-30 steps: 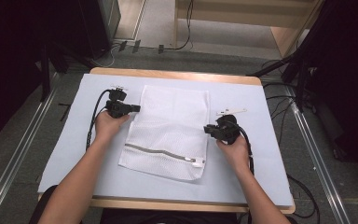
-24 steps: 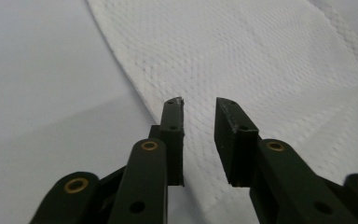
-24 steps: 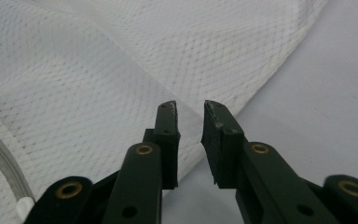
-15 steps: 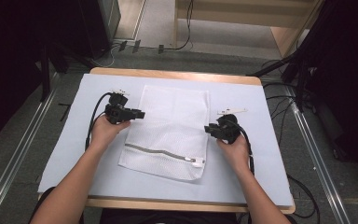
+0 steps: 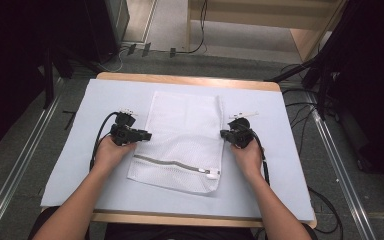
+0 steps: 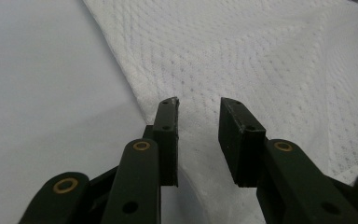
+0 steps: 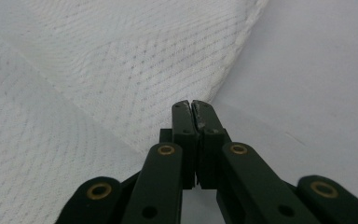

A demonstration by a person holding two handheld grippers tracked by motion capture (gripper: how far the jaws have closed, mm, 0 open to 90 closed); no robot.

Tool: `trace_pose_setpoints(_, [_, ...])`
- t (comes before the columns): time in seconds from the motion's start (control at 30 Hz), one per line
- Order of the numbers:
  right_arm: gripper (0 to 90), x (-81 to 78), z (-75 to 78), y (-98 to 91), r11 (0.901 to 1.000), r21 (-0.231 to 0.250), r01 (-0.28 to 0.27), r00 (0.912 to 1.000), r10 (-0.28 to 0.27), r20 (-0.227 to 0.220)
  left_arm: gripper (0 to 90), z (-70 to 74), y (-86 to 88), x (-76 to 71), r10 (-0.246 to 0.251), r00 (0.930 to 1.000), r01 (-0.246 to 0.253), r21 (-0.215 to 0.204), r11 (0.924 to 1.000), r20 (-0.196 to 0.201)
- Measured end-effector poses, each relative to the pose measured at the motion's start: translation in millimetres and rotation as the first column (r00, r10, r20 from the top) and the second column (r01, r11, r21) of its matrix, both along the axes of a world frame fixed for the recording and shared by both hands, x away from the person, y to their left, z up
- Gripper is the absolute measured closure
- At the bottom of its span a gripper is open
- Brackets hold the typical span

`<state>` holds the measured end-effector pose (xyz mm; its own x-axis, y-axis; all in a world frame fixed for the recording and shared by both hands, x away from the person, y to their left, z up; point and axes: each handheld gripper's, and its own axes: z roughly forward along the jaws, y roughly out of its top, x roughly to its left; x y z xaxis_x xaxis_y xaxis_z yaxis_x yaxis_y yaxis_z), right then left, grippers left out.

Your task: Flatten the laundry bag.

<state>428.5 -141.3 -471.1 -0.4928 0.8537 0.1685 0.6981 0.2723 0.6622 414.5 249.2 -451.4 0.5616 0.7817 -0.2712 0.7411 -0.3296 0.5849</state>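
A white mesh laundry bag with a grey zipper (image 5: 182,142) is laid flat on the pale blue sheet covering the wooden table (image 5: 280,165), and it sits right between the two tools, so both side edges can be worked at once. The left tool (image 5: 145,135) is parked at the bag's left edge with its jaws pointed inward; in the left gripper view the jaws are seen parted over the mesh (image 6: 242,60), having just been opening, and nothing is pinched between them, so it counts as released. The right tool (image 5: 223,133) is held at the opposite edge, and in the right gripper view the pads are seen pressed tight together after just closing. The bag's hem (image 7: 233,56) lies just ahead of and beside the tips, and no cloth can be made out between the pads, so it looks clenched on nothing. The zipper end is left nearest the person, probably so the bag can be folded or smoothed from the sides. A proper pinch on each edge is likely what's needed next.
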Motion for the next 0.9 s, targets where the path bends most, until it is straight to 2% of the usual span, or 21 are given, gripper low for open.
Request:
trace_pose_setpoints(0.1, [90.0,6.1,2.8,1.6,0.9997,-0.024,-0.001,1.0,0.001,0.005,69.2,-0.8,-1.5,-3.6,-0.006,1.0,0.006,-0.008,1.0,-0.006])
trace_pose_setpoints(0.2, [89.9,13.7,0.7,-0.9,1.0,-0.003,0.006,0.9999,-0.006,0.014,69.2,-1.1,-5.8,-8.6,-0.024,0.9996,0.024,-0.007,0.9997,-0.017])
trace_pose_setpoints(0.33, [82.8,20.2,0.9,-3.0,0.9999,-0.001,0.011,0.9998,-0.011,0.017,68.7,1.0,-8.3,-11.6,-0.029,0.9996,0.029,0.02,0.9994,0.008])
trace_pose_setpoints(0.43, [78.1,17.2,5.3,-6.0,0.9995,0.029,0.014,0.9998,-0.014,0.016,68.2,4.9,-4.5,-9.9,-0.01,0.9998,0.01,0.003,0.9999,0.018])
trace_pose_setpoints(0.57, [79.1,6.0,16.3,-8.5,0.9976,0.069,-0.004,0.9993,0.002,0.038,65.1,14.9,-2.6,-11.4,-0.01,0.9988,0.011,-0.029,0.9995,0.047])
trace_pose_setpoints(0.67, [80.4,-2.3,19.4,-7.6,0.9971,0.069,-0.031,0.9983,0.027,0.052,61.1,20.8,-3.2,-12.7,-0.018,0.9982,0.021,-0.054,0.9983,0.057])
trace_pose_setpoints(0.73, [80.4,-6.0,20.0,-7.5,0.9968,0.069,-0.039,0.9985,0.036,0.04,59.0,23.1,-4.7,-14.0,-0.022,0.9982,0.026,-0.067,0.9975,0.056])
trace_pose_setpoints(0.8, [80.4,-9.6,20.3,-7.8,0.9955,0.084,-0.044,0.9983,0.04,0.042,56.9,24.9,-6.2,-15.7,-0.032,0.9978,0.036,-0.064,0.9973,0.057])
trace_pose_setpoints(0.9, [78.6,-14.8,20.4,-7.3,0.9948,0.082,-0.061,0.9978,0.058,0.032,52.9,27.1,-7.4,-18.0,-0.038,0.9976,0.042,-0.064,0.9971,0.057])
